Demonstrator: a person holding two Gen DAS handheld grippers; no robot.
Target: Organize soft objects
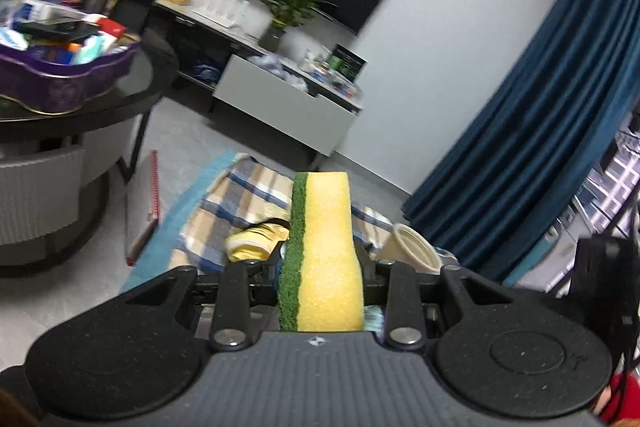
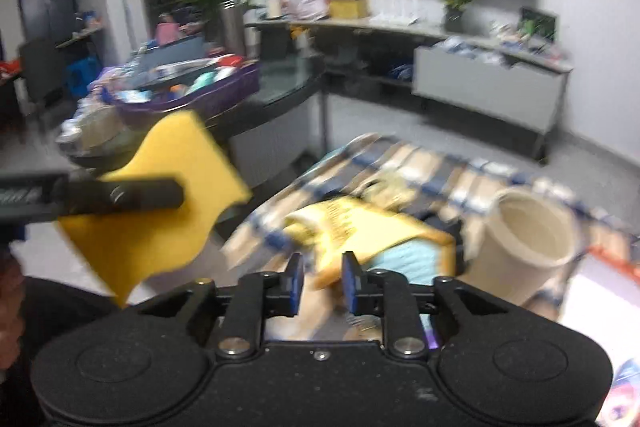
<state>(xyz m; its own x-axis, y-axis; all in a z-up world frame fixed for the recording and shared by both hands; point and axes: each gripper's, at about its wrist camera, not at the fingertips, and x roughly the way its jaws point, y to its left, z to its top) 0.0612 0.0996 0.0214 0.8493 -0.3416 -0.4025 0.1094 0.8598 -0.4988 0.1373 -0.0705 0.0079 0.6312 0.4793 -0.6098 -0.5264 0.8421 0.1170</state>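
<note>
Gripping a sponge point(image 1: 326, 251) in the left gripper point(image 1: 320, 267): jaws narrow, pinching it at the waist, yellow foam to the right, green scrub layer to the left, standing upright at centre of the left wrist view. Same sponge point(image 2: 160, 203) shows at left of the right wrist view, broad yellow face on, with one black finger point(image 2: 120, 195) of the left gripper lying across it.

Right gripper point(image 2: 322, 281) sits low centre in its own view, blue pads apart with a modest gap, nothing pressed between them. Just beyond the pads lies a yellow cloth point(image 2: 360, 223) over a light blue piece point(image 2: 412, 259); heavy blur, so I cannot tell exactly what either is or whether the pads brush them.

Both rest on a plaid blanket point(image 2: 420, 159) of blue, tan and white, spread across the middle of the frame. A cream cup point(image 2: 528, 231) lies tilted on it at right, mouth toward the camera. In the left wrist view the cup point(image 1: 412, 243) sits just right of the sponge, and a yellow item point(image 1: 256, 239) just left of it on the blanket point(image 1: 240, 195).

Background: dark round table point(image 1: 120, 107) at left carrying a purple basket point(image 1: 60, 79) full of mixed packets; blue curtain point(image 1: 540, 147) at right; grey cabinet point(image 1: 288, 115) and potted plant point(image 1: 288, 3) at upper centre.
</note>
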